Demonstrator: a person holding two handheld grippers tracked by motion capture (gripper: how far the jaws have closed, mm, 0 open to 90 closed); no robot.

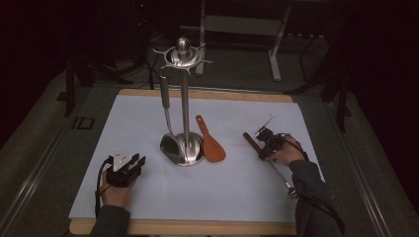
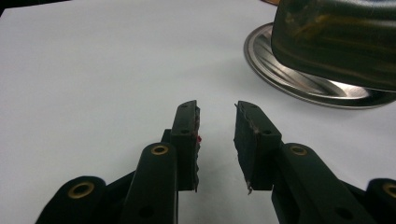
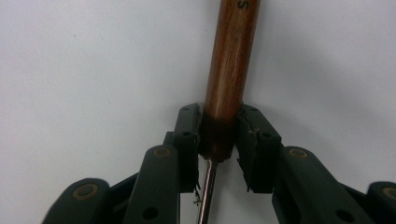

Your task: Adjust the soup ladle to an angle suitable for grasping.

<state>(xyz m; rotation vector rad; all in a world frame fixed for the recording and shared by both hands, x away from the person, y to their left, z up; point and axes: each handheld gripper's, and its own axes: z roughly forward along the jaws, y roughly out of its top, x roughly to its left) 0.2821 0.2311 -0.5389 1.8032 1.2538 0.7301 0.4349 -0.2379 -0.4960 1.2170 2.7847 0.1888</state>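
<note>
- On the white mat, right of the stand (image 1: 185, 148), my right gripper (image 3: 219, 135) clamps the utensil's wooden handle (image 3: 231, 60).
- My left gripper (image 2: 217, 140) rests released, jaws apart.

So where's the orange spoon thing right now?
In the high view the orange spatula lies flat on the white mat, just right of the shiny utensil stand, with its blade beside the stand's base.
</note>
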